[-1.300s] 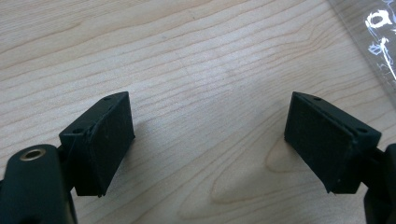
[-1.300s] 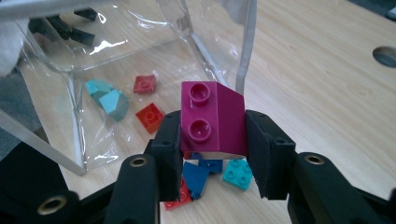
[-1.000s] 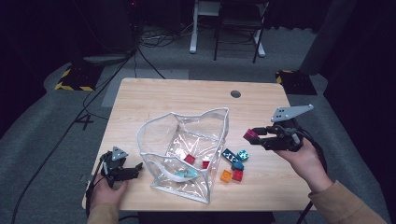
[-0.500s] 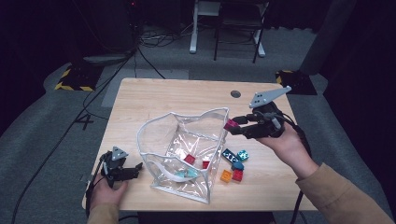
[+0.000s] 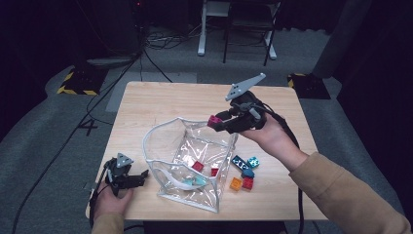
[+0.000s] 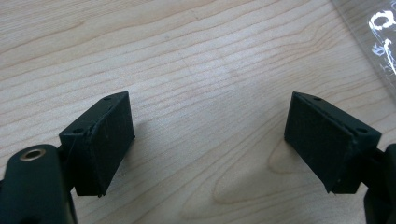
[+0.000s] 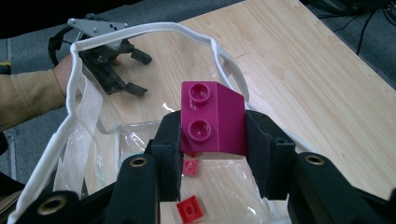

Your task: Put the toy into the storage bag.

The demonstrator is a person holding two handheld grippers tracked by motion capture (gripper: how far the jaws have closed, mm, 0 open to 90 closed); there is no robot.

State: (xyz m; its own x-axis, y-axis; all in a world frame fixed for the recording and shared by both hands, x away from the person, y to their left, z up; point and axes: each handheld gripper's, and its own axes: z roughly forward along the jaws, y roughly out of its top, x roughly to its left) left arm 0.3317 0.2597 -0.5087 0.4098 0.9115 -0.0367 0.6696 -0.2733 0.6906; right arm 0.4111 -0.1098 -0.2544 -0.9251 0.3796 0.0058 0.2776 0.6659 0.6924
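Observation:
A clear plastic bag with a white rim [image 5: 160,131] stands open in the middle of the wooden table [image 5: 160,100]. My right gripper [image 5: 214,122] hangs over the bag's far right rim, shut on a magenta sloped brick [image 5: 213,120] [image 7: 212,116]; both pads press its sides. Inside the bag lie red bricks [image 5: 197,166] [image 7: 189,208] and a teal piece [image 5: 192,182]. My left gripper [image 5: 141,175] [image 6: 208,135] rests near the table's front left corner, just left of the bag, open with bare wood between its pads [image 6: 109,135]. It also appears beyond the bag as the left gripper [image 7: 133,72].
Several loose bricks lie on the table right of the bag: a dark blue one [image 5: 240,161], a teal one [image 5: 253,162], an orange one [image 5: 235,183] and a red one [image 5: 247,182]. Cables [image 5: 146,53] and chair legs [image 5: 224,46] stand on the floor beyond the table.
My right gripper has carried the magenta brick left and upward, from beside the loose bricks to above the bag's rim. The left gripper has stayed put.

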